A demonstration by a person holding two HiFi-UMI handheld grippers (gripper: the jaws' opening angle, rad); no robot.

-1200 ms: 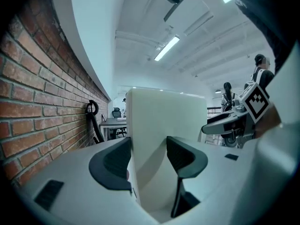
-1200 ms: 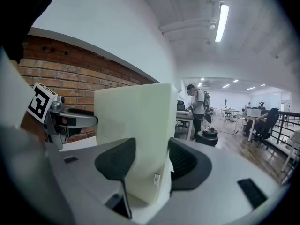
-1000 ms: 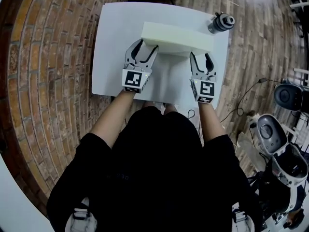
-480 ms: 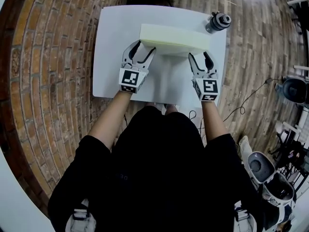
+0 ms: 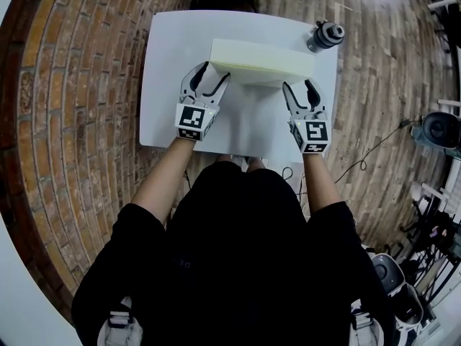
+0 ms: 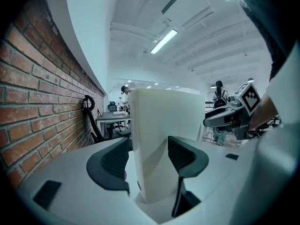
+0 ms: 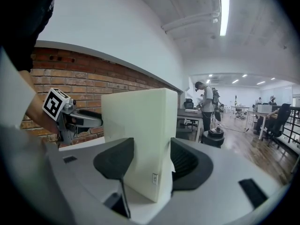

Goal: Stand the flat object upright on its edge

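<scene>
A thick cream foam slab (image 5: 263, 58) stands upright on its long edge on the white table (image 5: 166, 85). My left gripper (image 5: 211, 73) straddles the slab's left end; its jaws are opening, and in the left gripper view a thin gap shows between the pads and the slab (image 6: 164, 125). My right gripper (image 5: 299, 85) straddles the right end with the slab (image 7: 140, 135) between its pads, which sit close to its faces without squeezing. Each gripper view shows the other one across the slab: the right gripper (image 6: 234, 118), the left gripper (image 7: 70, 116).
A dark bottle (image 5: 325, 34) stands at the table's far right corner, just beyond the slab's end. Brick floor lies to the left, wooden floor to the right. Desks, chairs and people stand far off in the room.
The slab stays upright in the same spot. Both grippers' jaws have spread slightly around its ends, and the view has shifted a little.
</scene>
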